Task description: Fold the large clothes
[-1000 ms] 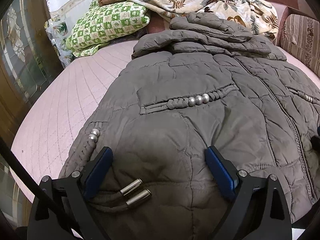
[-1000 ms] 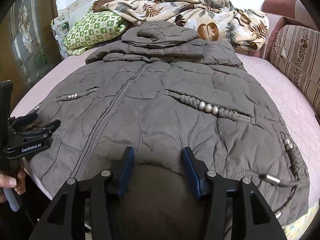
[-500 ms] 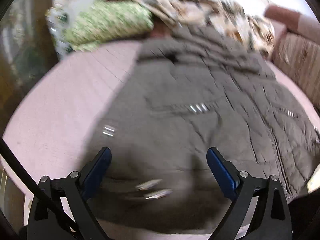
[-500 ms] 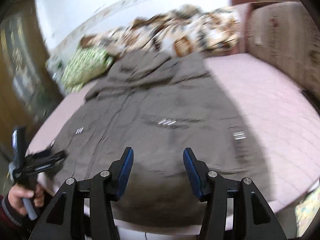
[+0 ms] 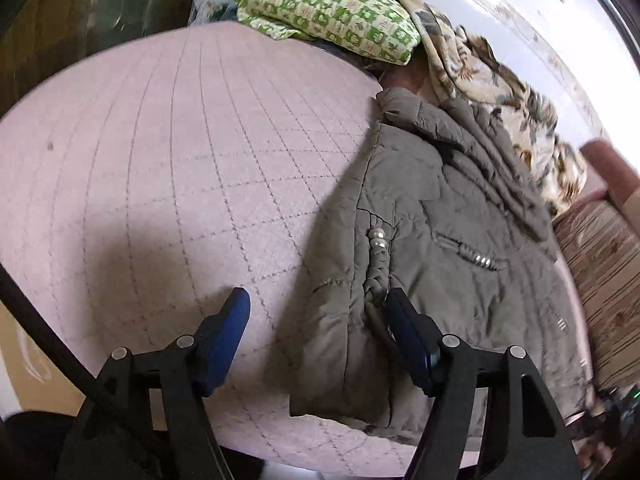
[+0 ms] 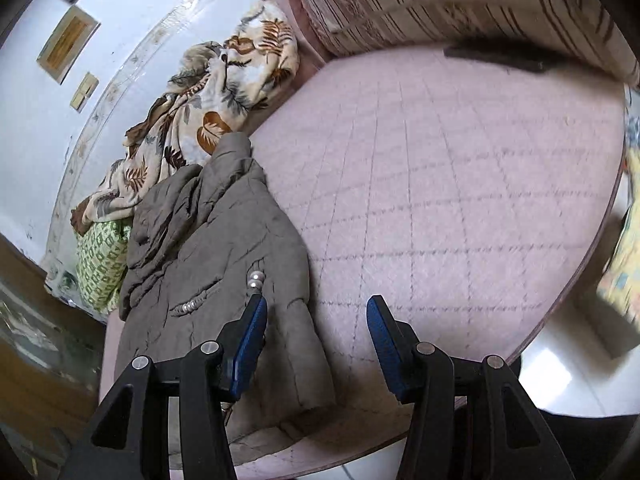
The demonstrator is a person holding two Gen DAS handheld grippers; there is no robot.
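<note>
While the brown coat [image 5: 460, 248] lies flat and unfolded on the pink bed [image 5: 180, 160], both tongs, left [image 5: 318, 312] at its nine-o'clock edge and right [image 6: 316, 316] at three, gape empty, so every fold remains.

place: home bedroom | signs: pink quilted bed [image 5: 168, 152], green pillow [image 5: 332, 8], leaf-print blanket [image 6: 208, 108], striped cushion [image 6: 460, 4]

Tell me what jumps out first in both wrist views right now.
The grey-brown padded jacket lies flat on the pink quilted bed, metal beads glinting at its pockets. Each open gripper, left gripper and right gripper, straddles one side edge. A leaf-print blanket is heaped behind the hood.
</note>
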